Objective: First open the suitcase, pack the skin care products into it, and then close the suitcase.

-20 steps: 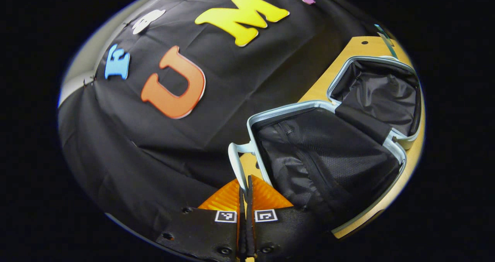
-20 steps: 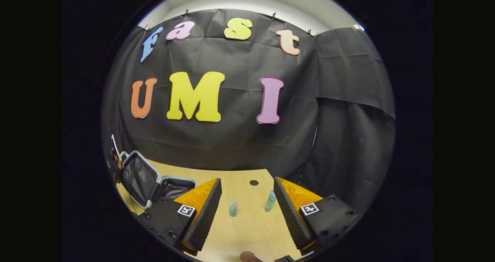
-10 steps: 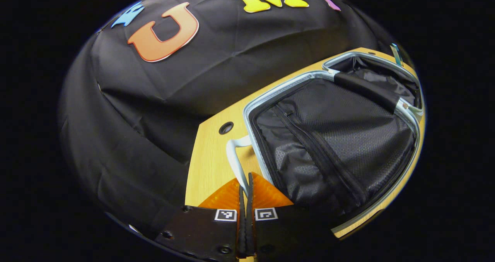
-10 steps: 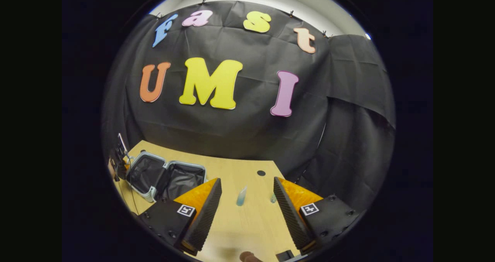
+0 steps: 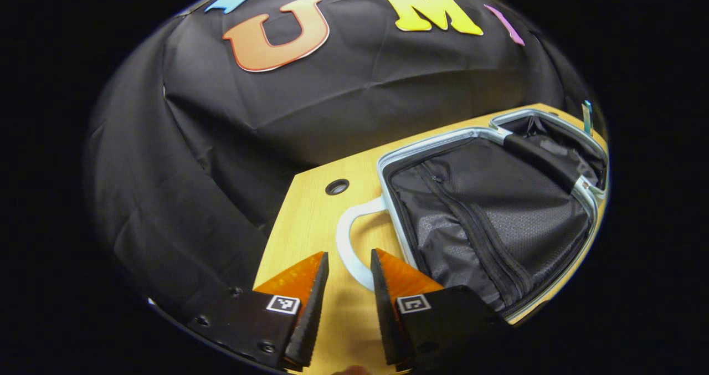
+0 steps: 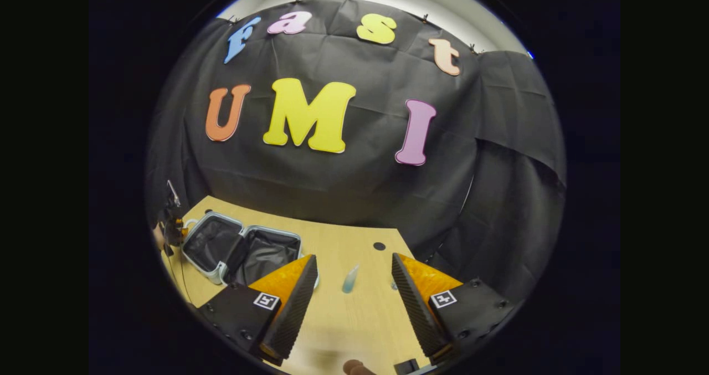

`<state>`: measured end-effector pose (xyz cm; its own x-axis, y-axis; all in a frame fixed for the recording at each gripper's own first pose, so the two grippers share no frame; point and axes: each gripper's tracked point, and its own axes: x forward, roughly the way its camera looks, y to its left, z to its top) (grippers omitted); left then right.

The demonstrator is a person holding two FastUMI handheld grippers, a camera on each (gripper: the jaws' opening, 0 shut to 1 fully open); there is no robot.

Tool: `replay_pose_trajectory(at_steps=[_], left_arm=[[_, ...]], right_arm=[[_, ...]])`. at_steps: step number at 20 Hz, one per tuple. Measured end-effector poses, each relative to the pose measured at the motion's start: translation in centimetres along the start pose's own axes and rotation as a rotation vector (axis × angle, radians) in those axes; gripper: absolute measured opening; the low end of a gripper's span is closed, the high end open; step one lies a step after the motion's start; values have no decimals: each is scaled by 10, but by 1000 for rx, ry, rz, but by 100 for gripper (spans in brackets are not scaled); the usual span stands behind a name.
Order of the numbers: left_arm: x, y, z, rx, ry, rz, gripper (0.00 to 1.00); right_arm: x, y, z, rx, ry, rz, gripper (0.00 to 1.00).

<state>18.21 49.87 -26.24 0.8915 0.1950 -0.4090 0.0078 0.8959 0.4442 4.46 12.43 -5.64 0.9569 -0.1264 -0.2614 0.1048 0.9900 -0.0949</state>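
Left gripper view first: my left gripper (image 5: 348, 264) has its jaws apart by a modest gap and nothing is clamped in them. The pale looped handle (image 5: 349, 242) of the suitcase (image 5: 487, 209) sits right in that gap, its curve lying between the two fingers, but I can't see either finger actually pressing on it. The suitcase itself is ahead and off to the right of the jaws, lying open flat on the wooden table (image 5: 310, 220). The near half has a black mesh lining with zips across it, the far half is a dark fabric pocket, and a black strap runs over the hinge line between them. There's a round hole (image 5: 337, 186) in the tabletop just ahead of the jaws, slightly left. At the far right edge, past the suitcase, I can make out one small teal bottle (image 5: 586, 116).

Right gripper view: my right gripper (image 6: 354, 270) is wide open and holding nothing. A small bluish bottle (image 6: 350, 279) stands on the table straight ahead, between the two fingers but farther out, not touching either. A second one is mostly hidden behind the right finger. The open suitcase (image 6: 243, 247) is ahead-left of the jaws, partly behind the left finger, with the other gripper (image 6: 171, 222) just past its far-left end.
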Motion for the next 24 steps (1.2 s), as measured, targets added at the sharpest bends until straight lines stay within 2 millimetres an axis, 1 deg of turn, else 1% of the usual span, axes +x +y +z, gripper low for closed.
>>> replay_pose_trajectory(at_steps=[1, 2, 3, 4, 5, 6, 7, 8, 9, 10, 12, 14, 18, 20, 21, 23, 24], left_arm=[[-1, 5, -1, 15, 15, 34, 64], [-8, 12, 4, 7, 23, 66, 75], [-15, 11, 9, -17, 16, 88, 80], [-22, 9, 15, -34, 7, 98, 82], [-31, 3, 20, -58, 0, 107, 96], [-42, -3, 27, -80, -4, 113, 98], [-51, -15, 33, -104, -6, 100, 98], [-63, -30, 43, -124, -18, 83, 99], [-73, -47, 55, -135, -33, 71, 95], [-82, -64, 66, -144, -48, 58, 99], [-98, -95, 86, -159, -62, 47, 99], [-111, -136, 105, -173, -68, 17, 99], [-140, -236, 145, -178, -93, -79, 99], [-152, -288, 164, -167, -104, -135, 100], [-158, -312, 173, -161, -113, -164, 99], [-163, -365, 190, -141, -127, -234, 99], [-166, -387, 198, -126, -129, -247, 99]], right_arm=[[1, -2, -2, 1, 0, 10, 80], [3, -5, -3, 0, 0, 17, 80], [4, -10, -6, 2, -3, 24, 80], [5, -16, -8, 9, -6, 33, 80], [8, -22, -10, 10, -13, 41, 80], [11, -30, -12, 5, -18, 46, 80], [15, -38, -16, 1, -21, 52, 80], [20, -47, -19, -2, -21, 58, 80], [24, -57, -22, -1, -25, 57, 80], [31, -68, -24, 3, -26, 57, 80], [44, -89, -31, -3, -29, 57, 80], [57, -111, -38, -8, -29, 59, 80], [79, -156, -56, 17, -9, 61, 80], [89, -177, -66, 28, 6, 62, 80], [93, -185, -71, 34, 14, 67, 80], [100, -200, -81, 36, 29, 76, 80], [105, -207, -86, 32, 34, 85, 80]])
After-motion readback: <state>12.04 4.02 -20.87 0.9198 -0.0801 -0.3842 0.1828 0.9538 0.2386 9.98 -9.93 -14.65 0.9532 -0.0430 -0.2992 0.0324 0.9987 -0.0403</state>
